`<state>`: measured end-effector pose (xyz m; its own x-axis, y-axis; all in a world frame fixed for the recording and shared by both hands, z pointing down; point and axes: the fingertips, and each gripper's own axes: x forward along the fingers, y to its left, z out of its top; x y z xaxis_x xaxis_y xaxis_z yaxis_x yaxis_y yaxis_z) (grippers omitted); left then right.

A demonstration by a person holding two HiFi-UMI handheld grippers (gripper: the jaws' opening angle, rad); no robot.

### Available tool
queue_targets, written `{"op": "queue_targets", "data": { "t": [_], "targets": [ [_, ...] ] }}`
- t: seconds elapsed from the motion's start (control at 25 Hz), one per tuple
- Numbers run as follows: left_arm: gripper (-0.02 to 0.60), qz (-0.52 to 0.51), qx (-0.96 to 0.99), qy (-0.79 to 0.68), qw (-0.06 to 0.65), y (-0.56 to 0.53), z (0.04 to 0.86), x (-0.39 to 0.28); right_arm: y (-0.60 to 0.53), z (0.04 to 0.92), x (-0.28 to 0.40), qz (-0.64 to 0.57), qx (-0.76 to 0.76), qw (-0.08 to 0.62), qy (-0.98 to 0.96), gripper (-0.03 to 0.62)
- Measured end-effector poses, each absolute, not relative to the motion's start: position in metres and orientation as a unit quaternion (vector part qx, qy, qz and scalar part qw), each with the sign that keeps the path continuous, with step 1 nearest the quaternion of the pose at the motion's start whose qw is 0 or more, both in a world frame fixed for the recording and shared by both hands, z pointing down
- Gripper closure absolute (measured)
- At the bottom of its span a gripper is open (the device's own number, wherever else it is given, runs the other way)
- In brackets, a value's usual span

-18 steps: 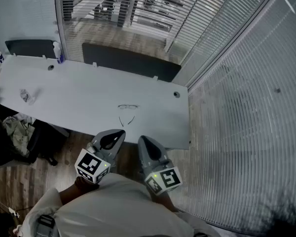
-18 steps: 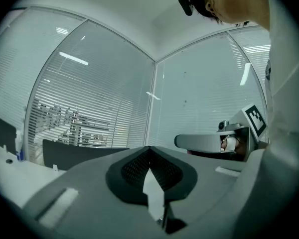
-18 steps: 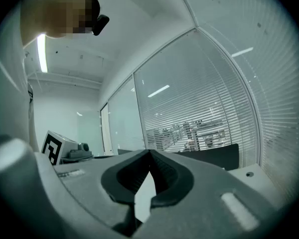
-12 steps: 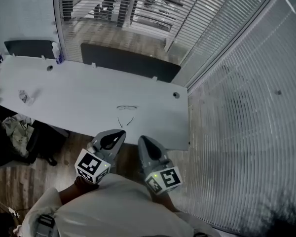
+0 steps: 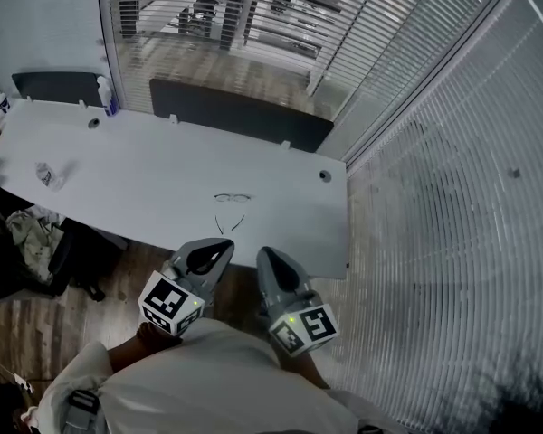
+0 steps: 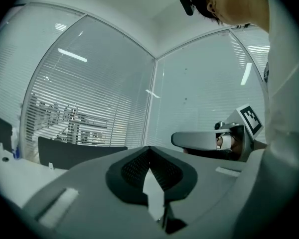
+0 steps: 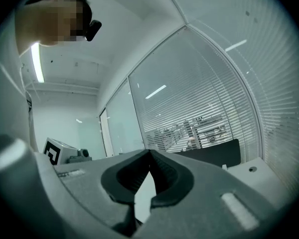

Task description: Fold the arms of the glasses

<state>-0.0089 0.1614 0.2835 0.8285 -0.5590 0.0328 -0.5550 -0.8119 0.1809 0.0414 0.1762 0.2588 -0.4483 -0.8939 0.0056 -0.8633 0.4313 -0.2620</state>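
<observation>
Barely visible: glasses (image 5: pixel 233 197), faint thin outline on desk (image 5: pixel 136 174).

The glasses (image 5: pixel 232 208) are lying on the worktop (image 5: pixel 145 165) near its front edge, right of the middle. The left gripper (image 5: pixel 220 244) and right gripper (image 5: pixel 262 255) are hanging side by side at that edge. A bottle (image 5: pixel 105 96) is standing on the far edge, leftward.

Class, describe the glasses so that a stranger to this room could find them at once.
Find the long white desk by the glass wall. Toward its near edge, right of centre, lie the glasses. They are a thin wire outline, arms open, unlike the small clear lump far left.
</observation>
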Motion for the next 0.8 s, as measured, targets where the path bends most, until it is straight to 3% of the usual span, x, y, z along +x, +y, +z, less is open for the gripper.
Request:
{"op": "queue_targets", "data": {
  "t": [0.8],
  "targets": [
    [0.578, 0.005, 0.934, -0.339, 0.110, 0.130, 0.293, 0.014, 0.155, 0.276, 0.072, -0.153, -0.482, 0.055, 0.861, 0.594]
  ]
}}
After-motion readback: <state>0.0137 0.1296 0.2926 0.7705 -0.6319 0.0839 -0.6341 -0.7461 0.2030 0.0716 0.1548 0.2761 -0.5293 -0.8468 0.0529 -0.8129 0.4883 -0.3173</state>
